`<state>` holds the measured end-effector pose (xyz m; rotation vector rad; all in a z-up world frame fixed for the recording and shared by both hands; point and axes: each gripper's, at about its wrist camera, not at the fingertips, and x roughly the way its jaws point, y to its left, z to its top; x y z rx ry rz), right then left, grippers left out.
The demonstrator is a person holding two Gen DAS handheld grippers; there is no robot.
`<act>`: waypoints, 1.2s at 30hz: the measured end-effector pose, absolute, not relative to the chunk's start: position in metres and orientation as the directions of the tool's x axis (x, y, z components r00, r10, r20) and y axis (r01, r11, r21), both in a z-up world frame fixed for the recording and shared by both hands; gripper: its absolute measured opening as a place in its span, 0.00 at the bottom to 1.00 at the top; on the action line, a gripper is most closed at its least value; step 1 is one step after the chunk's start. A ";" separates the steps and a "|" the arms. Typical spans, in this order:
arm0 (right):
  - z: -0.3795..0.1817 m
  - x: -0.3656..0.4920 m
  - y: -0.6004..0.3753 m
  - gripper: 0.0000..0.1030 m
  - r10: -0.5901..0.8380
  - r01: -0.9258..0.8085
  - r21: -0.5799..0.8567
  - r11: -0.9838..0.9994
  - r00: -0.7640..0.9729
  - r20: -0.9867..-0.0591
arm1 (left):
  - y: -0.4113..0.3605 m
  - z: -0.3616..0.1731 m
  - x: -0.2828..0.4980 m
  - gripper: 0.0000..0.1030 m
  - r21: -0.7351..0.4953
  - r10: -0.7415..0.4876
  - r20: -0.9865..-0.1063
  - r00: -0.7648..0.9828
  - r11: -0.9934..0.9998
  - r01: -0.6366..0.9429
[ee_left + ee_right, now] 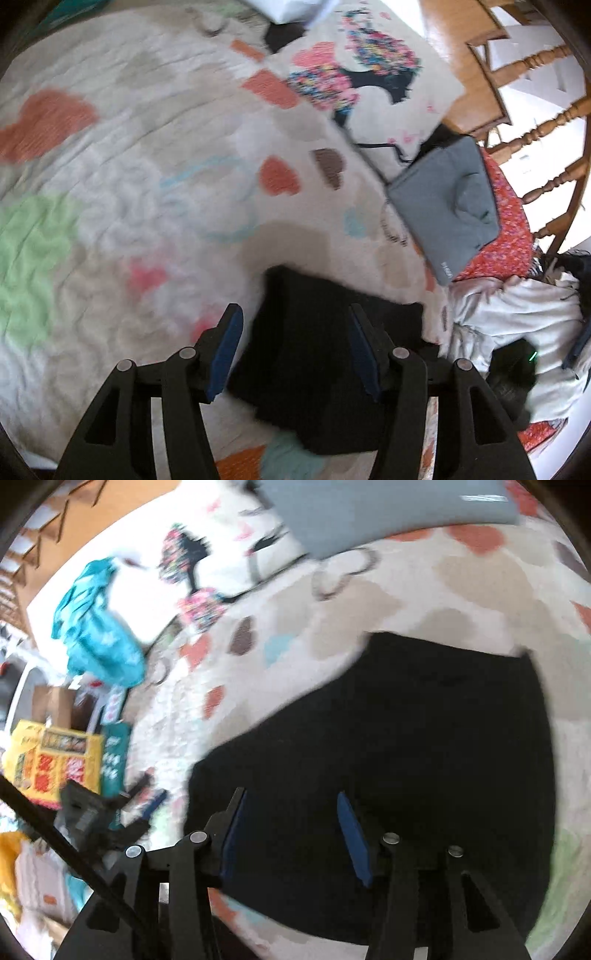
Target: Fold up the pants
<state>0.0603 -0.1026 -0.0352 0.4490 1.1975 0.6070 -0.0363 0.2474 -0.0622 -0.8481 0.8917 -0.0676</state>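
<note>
I see the folded black pants (332, 354) lying flat on the heart-patterned bedspread (147, 147), just beside a grey folded garment (436, 206), with my left tool (295, 350) and right tool (291, 834) both spread apart, gripping nothing.

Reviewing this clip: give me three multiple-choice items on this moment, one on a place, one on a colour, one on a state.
1. What do the black pants lie on?
A. heart-patterned blanket
B. wooden chair
C. bare floor

2. What colour is the folded garment beyond them?
A. grey
B. yellow
C. purple

3. How is the right gripper?
A. shut on the pants
B. open, empty
C. holding a box

Key: 1 A, hearts surround the pants; 2 A, left wrist view shows grey cloth; 3 B, its fingers stand apart with nothing pinched.
</note>
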 end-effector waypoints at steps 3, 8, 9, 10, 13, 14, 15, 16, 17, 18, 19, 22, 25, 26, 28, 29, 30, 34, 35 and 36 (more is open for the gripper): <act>-0.030 0.073 -0.046 0.58 0.672 -0.263 0.634 0.727 0.088 -0.735 | 0.247 -0.081 -0.053 0.55 -0.705 -0.410 -0.652 0.637 0.637 -0.311; -0.028 0.091 0.051 0.63 0.536 -0.401 0.504 0.765 -0.036 -0.843 | 0.226 -0.093 -0.055 0.58 -0.683 -0.417 -0.673 0.611 0.667 -0.298; -0.030 0.093 0.067 0.66 0.491 -0.423 0.462 0.780 -0.045 -0.870 | 0.224 -0.092 -0.055 0.59 -0.674 -0.408 -0.676 0.613 0.678 -0.292; -0.035 0.095 0.086 0.67 0.422 -0.444 0.403 0.800 -0.061 -0.905 | 0.222 -0.092 -0.055 0.62 -0.669 -0.402 -0.676 0.617 0.686 -0.286; -0.048 0.100 0.124 0.68 0.278 -0.480 0.283 0.830 -0.084 -0.957 | 0.224 -0.097 -0.058 0.70 -0.714 -0.430 -0.640 0.637 0.640 -0.286; -0.055 0.101 0.134 0.70 0.222 -0.496 0.240 0.835 -0.095 -0.970 | 0.224 -0.098 -0.059 0.70 -0.723 -0.434 -0.632 0.641 0.627 -0.289; -0.061 0.101 0.141 0.72 0.175 -0.507 0.204 0.838 -0.104 -0.979 | 0.225 -0.100 -0.061 0.70 -0.733 -0.436 -0.623 0.649 0.616 -0.290; -0.067 0.103 0.150 0.72 0.129 -0.515 0.169 0.840 -0.113 -0.985 | 0.225 -0.101 -0.062 0.72 -0.743 -0.437 -0.612 0.659 0.604 -0.289; -0.072 0.104 0.158 0.73 0.084 -0.524 0.136 0.841 -0.121 -0.989 | 0.225 -0.102 -0.064 0.75 -0.747 -0.438 -0.606 0.664 0.601 -0.285; -0.077 0.105 0.164 0.75 0.049 -0.529 0.110 0.842 -0.127 -0.991 | 0.223 -0.101 -0.065 0.76 -0.747 -0.438 -0.604 0.666 0.601 -0.282; -0.082 0.106 0.169 0.75 0.016 -0.531 0.087 0.843 -0.137 -0.990 | 0.221 -0.101 -0.065 0.80 -0.747 -0.436 -0.602 0.669 0.604 -0.278; -0.097 0.108 0.185 0.79 -0.090 -0.547 0.009 0.837 -0.153 -0.984 | 0.211 -0.098 -0.064 0.86 -0.724 -0.420 -0.614 0.668 0.637 -0.264; -0.113 0.101 0.200 0.85 -0.200 -0.600 -0.083 0.796 -0.132 -0.971 | 0.197 -0.094 -0.060 0.86 -0.658 -0.373 -0.660 0.652 0.705 -0.262; -0.118 0.096 0.205 0.87 -0.236 -0.623 -0.115 0.774 -0.114 -0.965 | 0.192 -0.092 -0.059 0.84 -0.643 -0.374 -0.671 0.640 0.723 -0.252; -0.120 0.091 0.208 0.87 -0.257 -0.643 -0.149 0.751 -0.076 -0.963 | 0.188 -0.094 -0.056 0.46 -0.676 -0.431 -0.653 0.623 0.702 -0.222; -0.118 0.089 0.208 0.82 -0.253 -0.647 -0.154 0.747 -0.062 -0.966 | 0.187 -0.099 -0.054 0.39 -0.714 -0.486 -0.632 0.603 0.667 -0.211; -0.114 0.086 0.209 0.68 -0.259 -0.656 -0.173 0.735 -0.036 -0.965 | 0.187 -0.103 -0.054 0.39 -0.737 -0.513 -0.621 0.593 0.639 -0.220; -0.089 0.074 0.194 0.46 -0.222 -0.679 -0.187 0.710 0.037 -0.974 | 0.188 -0.099 -0.057 0.38 -0.793 -0.559 -0.557 0.615 0.578 -0.192; -0.080 0.070 0.188 0.45 -0.190 -0.683 -0.177 0.709 0.057 -0.980 | 0.184 -0.093 -0.059 0.38 -0.792 -0.558 -0.546 0.625 0.587 -0.169; -0.071 0.067 0.181 0.44 -0.158 -0.680 -0.164 0.715 0.071 -0.985 | 0.180 -0.088 -0.060 0.38 -0.788 -0.557 -0.542 0.630 0.597 -0.150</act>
